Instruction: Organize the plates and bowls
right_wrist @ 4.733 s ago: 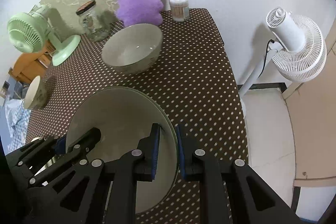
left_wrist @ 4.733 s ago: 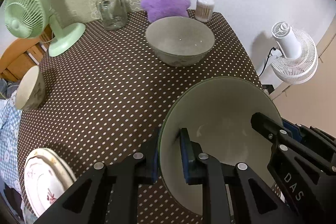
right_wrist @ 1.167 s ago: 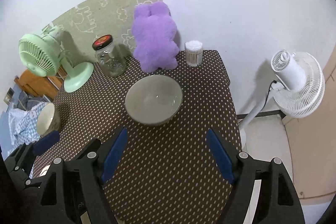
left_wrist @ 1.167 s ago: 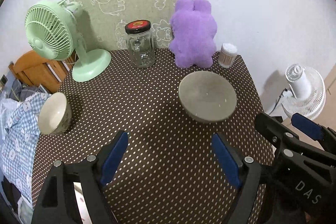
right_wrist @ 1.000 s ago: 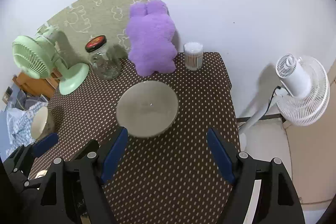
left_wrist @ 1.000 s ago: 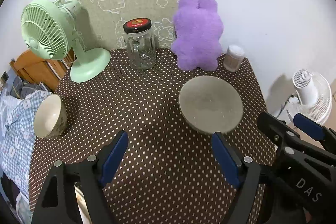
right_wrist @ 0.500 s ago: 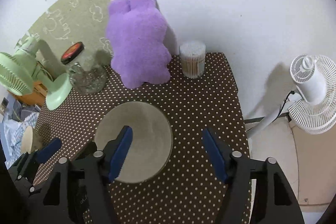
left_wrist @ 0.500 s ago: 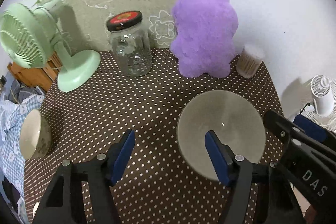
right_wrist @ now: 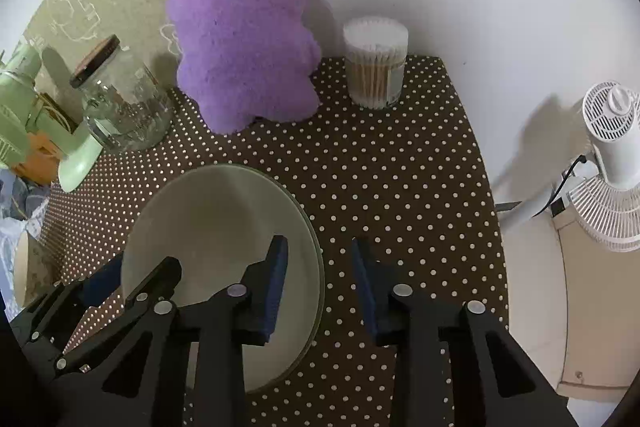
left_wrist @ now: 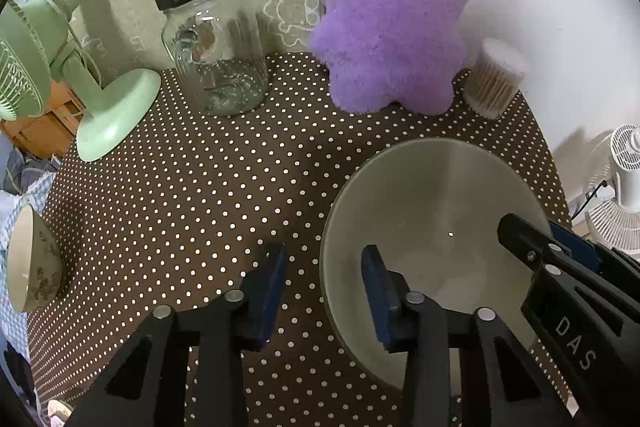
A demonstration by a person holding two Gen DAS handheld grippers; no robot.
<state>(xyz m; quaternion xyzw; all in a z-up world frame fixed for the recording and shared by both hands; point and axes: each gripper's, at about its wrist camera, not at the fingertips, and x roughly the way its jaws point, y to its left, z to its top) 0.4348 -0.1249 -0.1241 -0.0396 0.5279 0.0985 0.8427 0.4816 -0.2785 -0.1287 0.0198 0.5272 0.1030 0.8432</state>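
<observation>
Both hand-held grippers, left (left_wrist: 324,291) and right (right_wrist: 318,283), are open, straddling opposite rims of the large grey ceramic bowl (left_wrist: 432,227) at lower centre. Not yet gripped; small cream bowl (left_wrist: 28,267) also remains unstacked, far left.

The green fan (left_wrist: 24,67) is cut off at the left edge; the gripper arms hide the large bowl's (left_wrist: 432,211) near rim.

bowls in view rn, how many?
2. Large grey bowl near the table's right side, both grippers' fingers straddling its rim; small patterned bowl at the left edge. More may sit out of frame.
</observation>
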